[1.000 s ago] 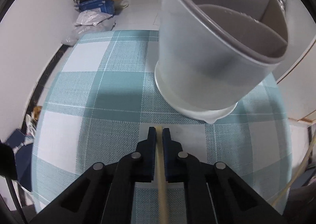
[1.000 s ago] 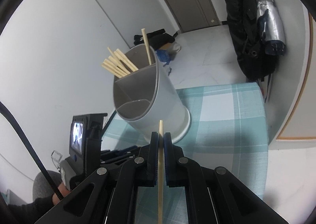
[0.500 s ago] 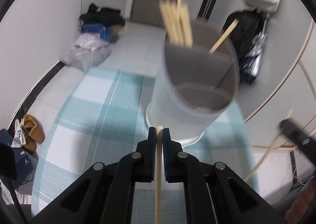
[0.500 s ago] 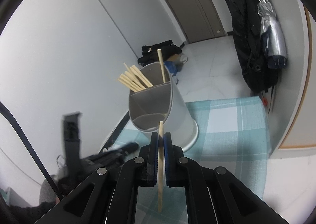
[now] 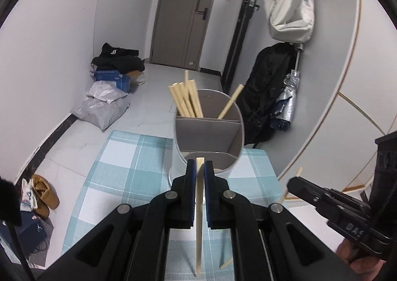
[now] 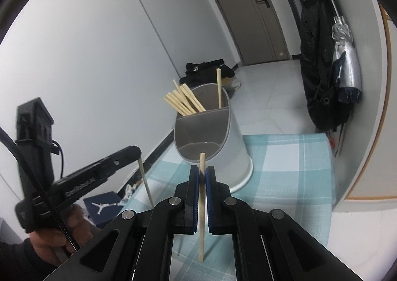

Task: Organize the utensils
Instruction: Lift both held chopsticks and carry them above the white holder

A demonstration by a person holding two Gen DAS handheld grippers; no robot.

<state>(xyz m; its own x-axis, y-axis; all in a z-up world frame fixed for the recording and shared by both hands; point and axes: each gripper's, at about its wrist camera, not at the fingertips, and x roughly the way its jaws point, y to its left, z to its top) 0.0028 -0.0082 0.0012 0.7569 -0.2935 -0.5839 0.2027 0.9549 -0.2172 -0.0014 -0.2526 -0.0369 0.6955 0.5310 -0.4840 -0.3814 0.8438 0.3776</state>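
A grey divided utensil holder [image 5: 208,137] [image 6: 211,137] stands on the teal checked tablecloth [image 5: 129,171]. Several wooden chopsticks [image 5: 186,100] lean in its back left compartment, and one chopstick [image 5: 229,103] in the back right. My left gripper [image 5: 199,169] is shut on a chopstick [image 5: 199,219], raised above the table in front of the holder. My right gripper [image 6: 203,174] is shut on another chopstick [image 6: 202,206], also raised, right of the left one. Each gripper shows in the other's view, the right [image 5: 322,196] and the left [image 6: 99,169].
Another chopstick end [image 5: 227,262] lies on the cloth near the left gripper. Bags and clothes [image 5: 109,87] lie on the floor by the wall. A black coat and an umbrella [image 5: 275,92] hang at the right. Shoes [image 5: 42,191] sit beside the table.
Both grippers have lifted and pulled back from the holder, each still holding its chopstick. The holder now looks smaller and farther off in both views.
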